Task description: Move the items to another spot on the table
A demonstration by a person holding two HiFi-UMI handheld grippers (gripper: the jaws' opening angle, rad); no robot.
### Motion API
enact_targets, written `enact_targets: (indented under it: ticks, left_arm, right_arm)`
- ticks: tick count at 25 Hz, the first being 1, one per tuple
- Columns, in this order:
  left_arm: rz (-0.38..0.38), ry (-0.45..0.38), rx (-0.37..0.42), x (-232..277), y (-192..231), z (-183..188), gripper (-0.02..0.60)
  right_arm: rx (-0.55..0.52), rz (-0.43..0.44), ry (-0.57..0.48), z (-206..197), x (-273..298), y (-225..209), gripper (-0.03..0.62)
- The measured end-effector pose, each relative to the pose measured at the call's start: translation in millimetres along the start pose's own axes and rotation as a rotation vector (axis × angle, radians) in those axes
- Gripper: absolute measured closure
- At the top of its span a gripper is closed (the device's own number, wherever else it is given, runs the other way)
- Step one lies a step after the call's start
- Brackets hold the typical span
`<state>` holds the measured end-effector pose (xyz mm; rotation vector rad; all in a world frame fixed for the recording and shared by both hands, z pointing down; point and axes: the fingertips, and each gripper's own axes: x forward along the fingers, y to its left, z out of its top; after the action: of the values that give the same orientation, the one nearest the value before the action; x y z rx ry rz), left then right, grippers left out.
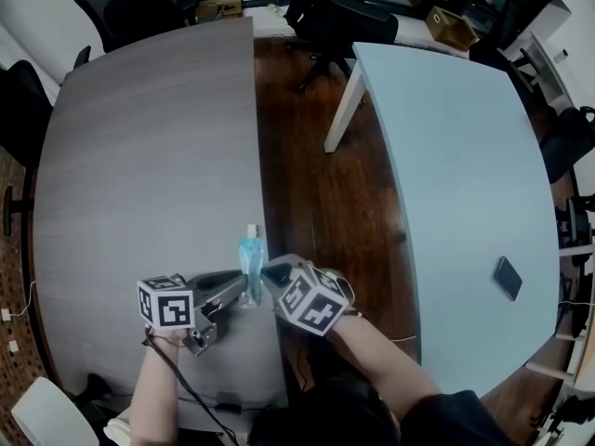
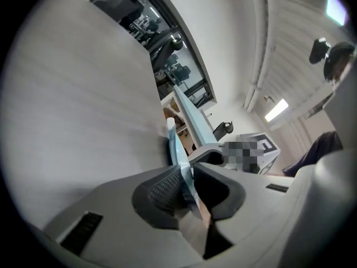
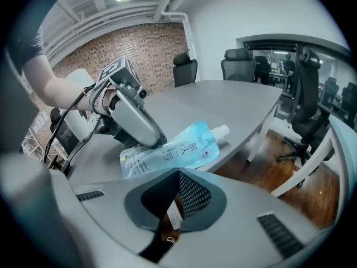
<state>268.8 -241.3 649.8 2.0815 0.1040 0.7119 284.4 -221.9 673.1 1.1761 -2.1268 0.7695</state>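
pouch (image 1: 251, 266) is see-through light blue with dark lettering, and its cap (image 1: 251, 228) is white. table (image 1: 149, 156) is grey wood-grain, second table (image 1: 456, 184) pale blue-grey, floor (image 1: 316, 193) dark brown wood. left tool (image 2: 187, 186) and right tool (image 3: 177, 197) are grey with black cross-hatched pads, and their cubes (image 1: 165, 302) are white with black squares

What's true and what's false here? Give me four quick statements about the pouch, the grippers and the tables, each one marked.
1. The blue pouch lies on the grey table. True.
2. The right gripper holds the pouch. False: its jaws are shut on nothing, and the left gripper grips the pouch.
3. A small dark flat object lies on the light blue table. True.
4. The pouch's spout is red. False: it is white.
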Motion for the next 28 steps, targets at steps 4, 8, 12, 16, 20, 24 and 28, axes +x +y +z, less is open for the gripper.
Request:
enact_targets:
  ticks: [4,8,12,16,20,24,28]
  left_arm:
    - [0.062,0.050,0.080,2.8,1.3,-4.0,0.479]
    - [0.083,0.114,0.143,9.8,-1.7,-10.2,0.301]
    - [-0.007,0.051,0.058,5.6,-11.5,-5.4,0.340]
    - [-0.008,0.040,0.053,5.0,-10.3,-6.0,0.442]
    - [0.021,0.089,0.061,15.0,-8.8,-14.8,0.449]
    - [0.005,0.061,0.020,19.3,-14.8,-12.9,0.454]
    - [0.058,0.099,0.089,20.5,-12.2,-14.4,0.456]
  right_arm:
    - [-0.012,-0.006,0.002,0.0,-0.4,-1.1,0.591]
    - [-0.040,-0.023,0.009,-1.1,1.2,0.7,0.591]
    - [-0.023,-0.011,-0.005,-0.9,1.0,1.4,0.591]
    - [-0.025,-0.011,-0.012,-0.3,0.6,-0.4,0.591]
    - [-0.008,0.002,-0.022,-2.0,-1.0,-0.9,0.591]
    - [0.010,0.017,-0.036,-1.5,-1.0,0.4,0.591]
    - [0.005,0.011,-0.033,-1.1,-2.0,-1.0,0.591]
